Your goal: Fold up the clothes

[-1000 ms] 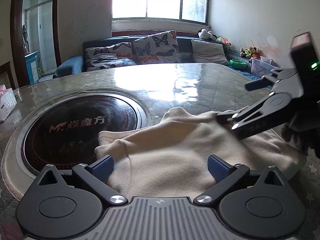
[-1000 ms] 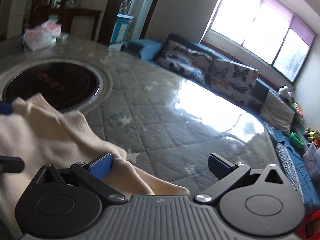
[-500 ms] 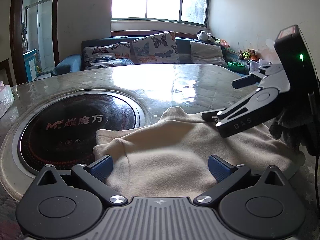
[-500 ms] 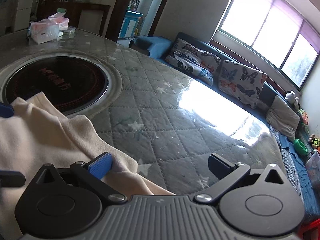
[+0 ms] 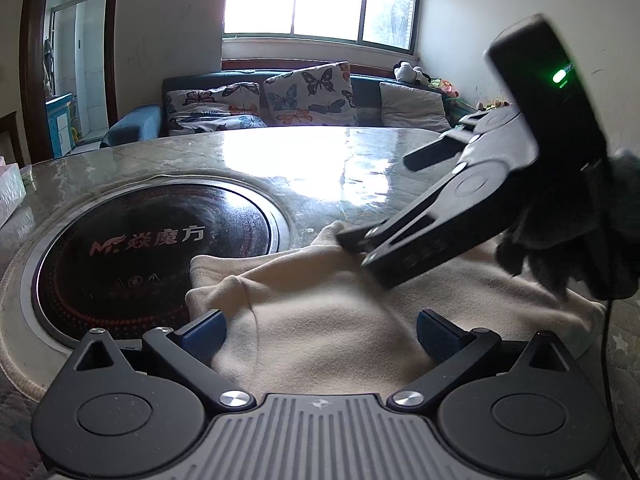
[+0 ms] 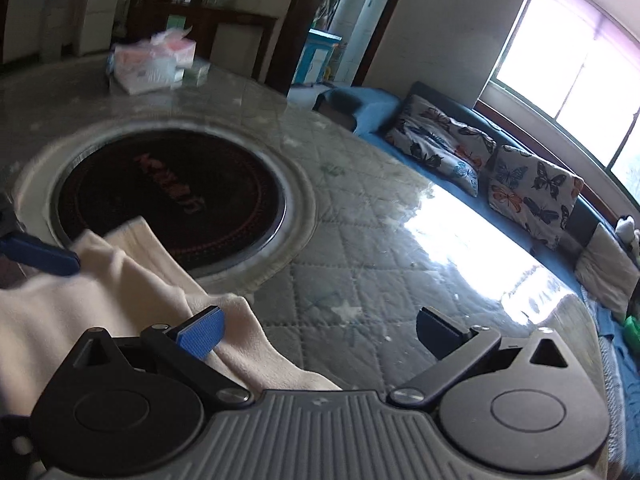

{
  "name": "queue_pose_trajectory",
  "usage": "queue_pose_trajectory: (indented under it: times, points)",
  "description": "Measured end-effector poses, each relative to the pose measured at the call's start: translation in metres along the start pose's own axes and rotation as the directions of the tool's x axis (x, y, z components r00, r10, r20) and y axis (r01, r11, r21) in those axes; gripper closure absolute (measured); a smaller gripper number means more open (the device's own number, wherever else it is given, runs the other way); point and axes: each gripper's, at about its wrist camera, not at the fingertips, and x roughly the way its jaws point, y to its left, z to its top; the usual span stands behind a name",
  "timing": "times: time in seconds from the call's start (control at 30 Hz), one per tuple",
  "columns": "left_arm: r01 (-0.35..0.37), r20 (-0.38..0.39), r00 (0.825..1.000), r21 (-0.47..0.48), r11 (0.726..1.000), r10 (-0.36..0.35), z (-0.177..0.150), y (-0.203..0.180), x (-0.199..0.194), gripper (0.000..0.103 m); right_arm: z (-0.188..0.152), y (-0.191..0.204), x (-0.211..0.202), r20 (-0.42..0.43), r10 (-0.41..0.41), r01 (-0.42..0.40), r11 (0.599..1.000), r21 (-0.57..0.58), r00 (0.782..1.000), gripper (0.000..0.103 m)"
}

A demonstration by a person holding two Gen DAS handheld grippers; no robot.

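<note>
Cream garment (image 5: 320, 320) is laid on the table (image 5: 280, 160), its far edge lapping the black round hob (image 5: 152, 240). Left gripper (image 5: 320, 334) jaws are spread wide over the cloth, nothing clamped. Right gripper (image 6: 318, 332) jaws are also wide, left pad (image 6: 200, 336) over the cloth edge. Contact under the pads is hidden. The right wrist view is motion-blurred; the tissue pack (image 6: 152, 66) is barely legible.

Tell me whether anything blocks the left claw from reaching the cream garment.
Nothing visible does. The left claw is open right over the cream garment, fabric between its fingers. The right claw works the garment's far edge, off to the side.
</note>
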Motion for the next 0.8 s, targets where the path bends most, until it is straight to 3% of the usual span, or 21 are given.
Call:
queue_pose_trajectory:
  times: [0.37, 0.57, 0.8]
  points:
    - [0.001, -0.001, 1.000, -0.002, 1.000, -0.001, 0.001, -0.001, -0.001, 0.000, -0.005, -0.014, -0.021, 0.019, -0.022, 0.021, 0.998, 0.055, 1.000, 0.000]
    - [0.001, -0.001, 1.000, -0.002, 1.000, -0.001, 0.001, 0.000, -0.001, 0.000, -0.030, -0.027, -0.054, 0.000, -0.070, 0.069, 0.989, 0.129, 0.998, 0.000]
    - [0.000, -0.002, 1.000, 0.001, 1.000, 0.000, 0.001, -0.001, -0.001, 0.000, -0.066, -0.025, -0.101, 0.002, -0.053, 0.051, 0.971, 0.234, 0.999, 0.000]
